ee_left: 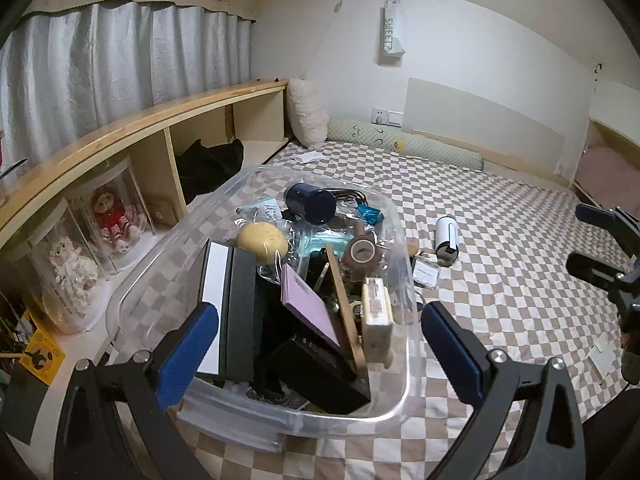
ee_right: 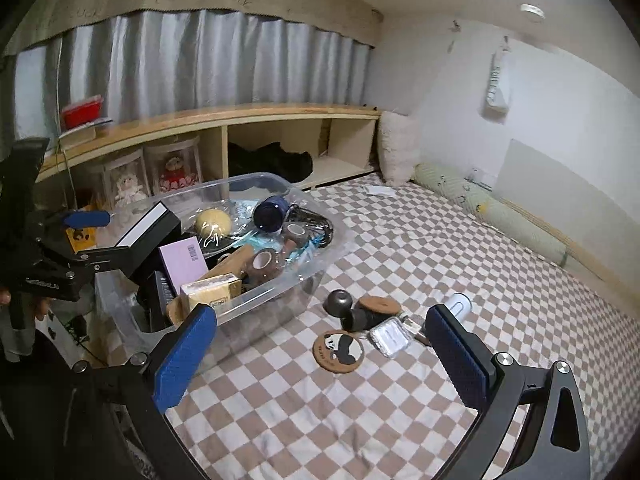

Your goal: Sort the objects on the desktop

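Observation:
A clear plastic bin point(ee_left: 404, 384) point(ee_right: 304, 276) sits on the checkered bed, filled with boxes, a yellow ball point(ee_left: 262, 240), a dark blue cup point(ee_left: 310, 203) and tape rolls point(ee_left: 362, 254). My left gripper point(ee_left: 320, 332) is open and empty, hovering over the bin's near end. My right gripper point(ee_right: 320, 334) is open and empty above loose items on the bed: a panda coaster point(ee_right: 339, 350), a cork coaster point(ee_right: 379, 305), a black ball-headed object point(ee_right: 348, 308), a clear card case point(ee_right: 390, 335) and a white cylinder point(ee_right: 460, 302) point(ee_left: 446, 240).
A wooden shelf point(ee_left: 120, 132) with doll cases point(ee_left: 112, 216) runs along the left. Pillows point(ee_left: 306, 112) and a green bolster point(ee_left: 400, 142) lie at the wall. The checkered bedcover point(ee_right: 480, 240) stretches to the right.

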A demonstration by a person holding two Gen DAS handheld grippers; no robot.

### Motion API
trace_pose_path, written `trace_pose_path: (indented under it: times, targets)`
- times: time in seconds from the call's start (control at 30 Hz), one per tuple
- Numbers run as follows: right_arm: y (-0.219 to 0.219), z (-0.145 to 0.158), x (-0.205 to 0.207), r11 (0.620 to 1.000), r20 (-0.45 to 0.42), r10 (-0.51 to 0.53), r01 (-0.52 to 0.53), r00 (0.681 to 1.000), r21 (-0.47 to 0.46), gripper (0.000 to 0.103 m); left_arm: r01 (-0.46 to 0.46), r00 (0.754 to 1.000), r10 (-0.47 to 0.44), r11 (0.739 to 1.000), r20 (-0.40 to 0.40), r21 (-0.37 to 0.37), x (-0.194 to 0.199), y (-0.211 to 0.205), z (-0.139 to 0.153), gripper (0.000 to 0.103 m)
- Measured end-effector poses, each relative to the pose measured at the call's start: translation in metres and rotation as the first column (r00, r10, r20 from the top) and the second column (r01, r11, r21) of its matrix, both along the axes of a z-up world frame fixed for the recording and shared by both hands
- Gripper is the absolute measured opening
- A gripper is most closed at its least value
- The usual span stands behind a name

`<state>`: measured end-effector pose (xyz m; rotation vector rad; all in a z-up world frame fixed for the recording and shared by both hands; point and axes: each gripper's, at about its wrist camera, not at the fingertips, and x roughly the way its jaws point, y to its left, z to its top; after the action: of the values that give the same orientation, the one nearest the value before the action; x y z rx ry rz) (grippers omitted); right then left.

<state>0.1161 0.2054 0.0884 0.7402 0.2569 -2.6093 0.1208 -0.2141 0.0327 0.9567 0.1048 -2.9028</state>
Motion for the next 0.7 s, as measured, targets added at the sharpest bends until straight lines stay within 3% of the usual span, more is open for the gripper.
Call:
trace_pose_path:
  times: [0.43, 0.7]
  targets:
    - [0.024, -0.005, 0.022, 0.996, -0.016, -0.022, 0.021, 1.000, -0.084, 0.103, 0.028, 0.999, -0.029, 0.999, -0.035, -0.046, 0.018, 0.020, 0.008, 0.102]
    - [0.025, -0.013, 0.026, 0.998, -0.009, -0.019, 0.019, 1.000, -0.068, 0.103, 0.036, 0.999, -0.037, 0.998, -0.026, -0.046, 0.021, 0.025, 0.004, 0.102]
